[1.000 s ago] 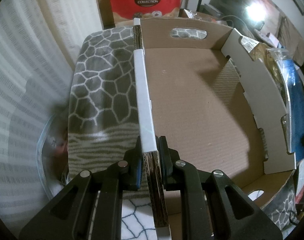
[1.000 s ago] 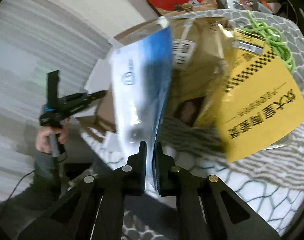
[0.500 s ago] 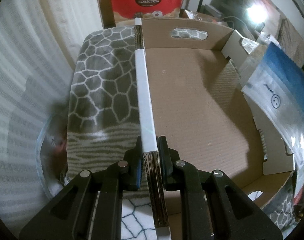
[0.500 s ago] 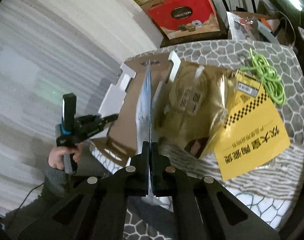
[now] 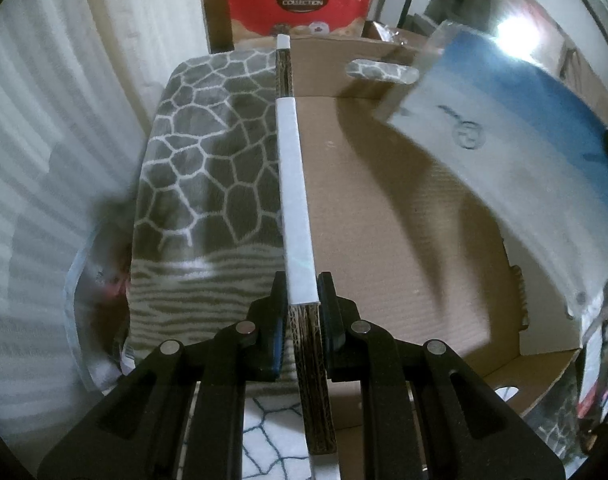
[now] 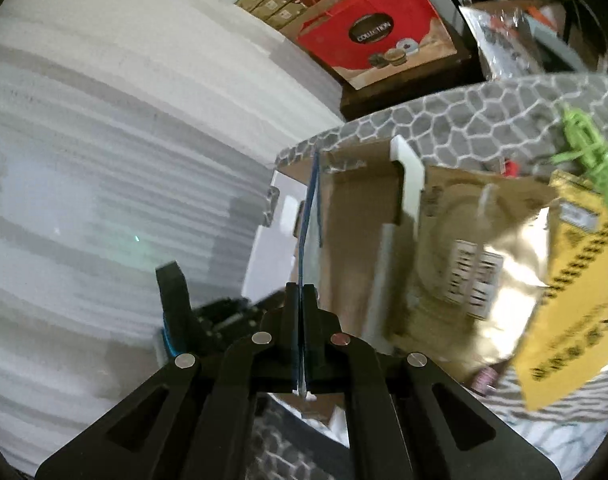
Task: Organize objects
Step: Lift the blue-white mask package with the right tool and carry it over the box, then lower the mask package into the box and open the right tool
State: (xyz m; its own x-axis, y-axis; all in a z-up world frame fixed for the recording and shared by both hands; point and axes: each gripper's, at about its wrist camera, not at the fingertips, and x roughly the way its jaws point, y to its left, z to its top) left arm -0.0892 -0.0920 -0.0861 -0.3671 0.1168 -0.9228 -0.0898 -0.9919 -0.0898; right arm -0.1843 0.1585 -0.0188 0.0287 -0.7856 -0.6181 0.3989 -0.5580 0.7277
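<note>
My left gripper (image 5: 301, 292) is shut on the left wall (image 5: 293, 184) of an open cardboard box (image 5: 404, 240), gripping its white-topped edge. A flat blue and clear plastic bag (image 5: 504, 168) hangs over the right half of the box. In the right wrist view this bag (image 6: 308, 216) appears edge-on as a thin blue line, and my right gripper (image 6: 302, 296) is shut on its near end. The left gripper (image 6: 223, 320) shows there at the box's (image 6: 360, 216) near left side.
A gold foil pouch (image 6: 484, 264), a yellow envelope (image 6: 572, 300) and a green cord (image 6: 588, 148) lie to the right of the box on a grey patterned blanket (image 5: 207, 160). A red gift bag (image 5: 299, 0) stands behind the table. A pale curtain hangs on the left.
The right gripper has carried the bag leftward, from above the pouch and envelope to over the box, and rolled it edge-on. The left gripper keeps its hold on the box wall.
</note>
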